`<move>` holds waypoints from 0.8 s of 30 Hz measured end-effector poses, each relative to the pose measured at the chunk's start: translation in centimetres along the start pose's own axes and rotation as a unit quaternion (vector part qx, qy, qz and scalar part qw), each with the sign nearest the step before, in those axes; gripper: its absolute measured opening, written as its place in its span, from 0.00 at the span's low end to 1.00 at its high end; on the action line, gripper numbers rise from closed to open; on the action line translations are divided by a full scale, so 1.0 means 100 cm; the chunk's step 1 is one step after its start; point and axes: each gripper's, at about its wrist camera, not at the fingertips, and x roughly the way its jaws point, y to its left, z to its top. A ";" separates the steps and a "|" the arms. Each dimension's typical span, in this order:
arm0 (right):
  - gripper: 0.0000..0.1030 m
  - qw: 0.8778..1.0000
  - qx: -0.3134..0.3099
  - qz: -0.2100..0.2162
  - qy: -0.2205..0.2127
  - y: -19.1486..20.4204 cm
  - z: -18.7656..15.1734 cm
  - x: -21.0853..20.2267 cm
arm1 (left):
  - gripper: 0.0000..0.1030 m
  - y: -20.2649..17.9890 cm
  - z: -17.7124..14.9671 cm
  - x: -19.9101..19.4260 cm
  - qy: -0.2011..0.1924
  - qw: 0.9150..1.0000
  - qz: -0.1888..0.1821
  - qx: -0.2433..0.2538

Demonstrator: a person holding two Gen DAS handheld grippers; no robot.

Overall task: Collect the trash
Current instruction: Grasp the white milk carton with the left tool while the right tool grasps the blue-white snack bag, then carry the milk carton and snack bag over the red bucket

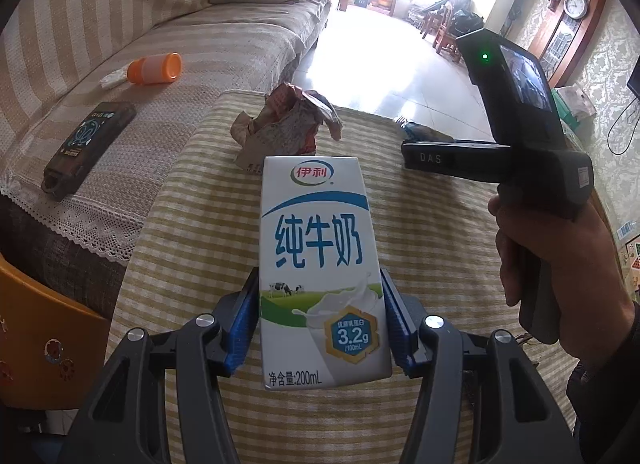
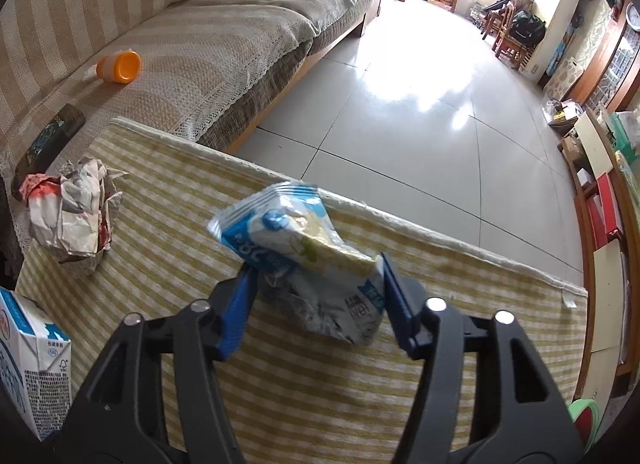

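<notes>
My left gripper (image 1: 319, 284) is shut on a white and blue milk carton (image 1: 316, 248), held upright above the yellow checked tablecloth (image 1: 192, 264). The carton also shows at the left edge of the right wrist view (image 2: 32, 360). My right gripper (image 2: 316, 274) is shut on a crumpled blue and white snack packet (image 2: 304, 248); both blue pads press its sides near the table's far edge. A crumpled paper wrapper (image 1: 288, 124) (image 2: 76, 216) lies on the cloth at the far left. A hand (image 1: 560, 264) holds the right gripper's handle.
A striped sofa (image 1: 200, 44) stands beyond the table, with an orange cup (image 1: 154, 69) and a dark flat box (image 1: 88, 144) lying on it. An orange chair (image 1: 40, 344) is at the near left. Tiled floor (image 2: 400, 124) lies past the table's edge.
</notes>
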 end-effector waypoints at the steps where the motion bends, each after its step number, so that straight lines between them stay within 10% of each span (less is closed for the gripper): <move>1: 0.40 1.000 0.002 0.001 -0.001 -0.001 -0.001 -0.003 | 0.51 -0.001 0.000 0.000 0.000 1.000 0.000 0.001; 24: 0.33 0.991 0.093 0.033 -0.090 -0.062 -0.081 -0.180 | 0.51 -0.036 -0.016 -0.068 -0.046 0.998 -0.004 0.036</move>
